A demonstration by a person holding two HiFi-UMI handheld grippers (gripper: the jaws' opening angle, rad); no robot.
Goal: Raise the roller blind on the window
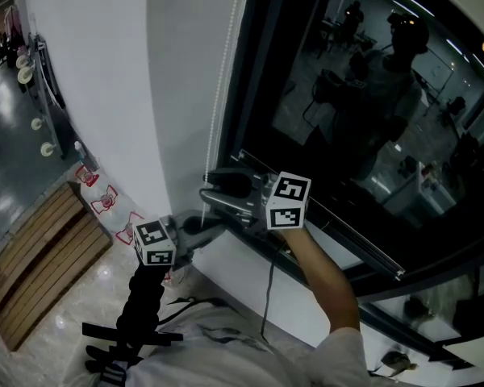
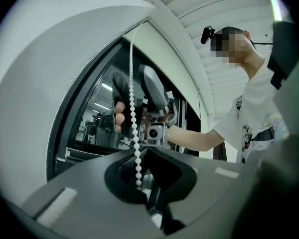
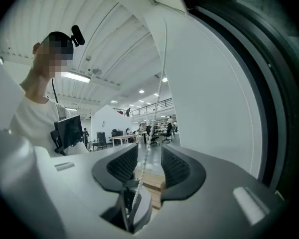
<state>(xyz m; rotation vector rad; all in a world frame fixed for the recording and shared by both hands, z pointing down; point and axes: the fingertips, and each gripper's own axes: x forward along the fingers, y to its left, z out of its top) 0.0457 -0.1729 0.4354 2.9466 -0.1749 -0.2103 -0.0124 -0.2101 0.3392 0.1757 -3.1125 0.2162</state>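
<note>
Dark window [image 1: 371, 95]; white blind [image 1: 181, 71], beaded cord [image 2: 133, 103].

The window frame [image 1: 254, 79] is black, and its glass is dark with dim reflections. Left of the frame, the roller blind [image 1: 169, 63] is plain greyish white. The bead chain [image 2: 133, 108] alongside the frame is white. The left gripper [image 2: 144, 156] and right gripper [image 3: 149, 153] are dark grey. Their marker cubes [image 1: 287, 201] are white with black square patterns. Further left of the frame, the slatted wooden panel [image 1: 40, 256] is light brown. Below the frame, the person's shirt [image 1: 226, 353] is white.
</note>
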